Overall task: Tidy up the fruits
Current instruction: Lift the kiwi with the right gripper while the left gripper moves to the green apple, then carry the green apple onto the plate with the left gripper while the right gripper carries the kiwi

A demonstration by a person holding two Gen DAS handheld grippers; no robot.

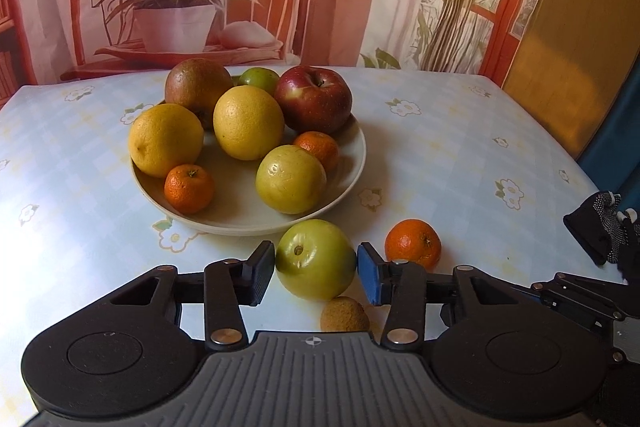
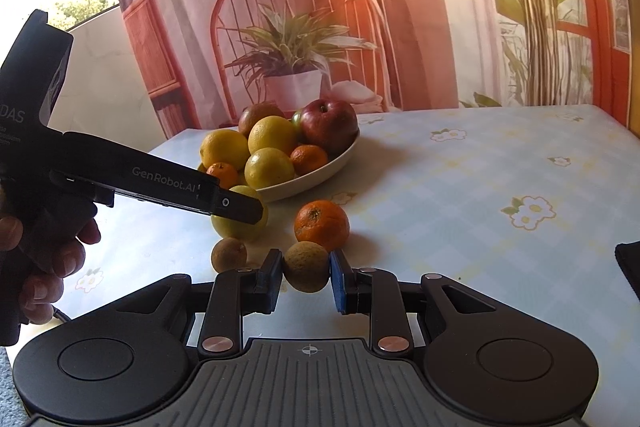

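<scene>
A green apple (image 1: 314, 259) rests on the tablecloth just in front of the cream plate (image 1: 240, 227). My left gripper (image 1: 316, 277) is shut on it, one pad against each side. In the right wrist view that left gripper (image 2: 256, 215) reaches in over the same apple (image 2: 236, 227). My right gripper (image 2: 306, 279) is shut on a small brown fruit (image 2: 306, 267) low over the table. A second brown fruit (image 2: 229, 254) lies loose beside it. A tangerine (image 2: 322, 221) sits just behind. The plate (image 2: 320, 175) holds lemons, tangerines, a red apple and other fruit.
A loose tangerine (image 1: 413, 243) lies right of the held apple, and a brown fruit (image 1: 344, 315) lies just below it. A dark dotted glove (image 1: 600, 231) shows at the right edge. A person's hand (image 2: 40, 267) grips the left tool. A printed backdrop hangs behind the table.
</scene>
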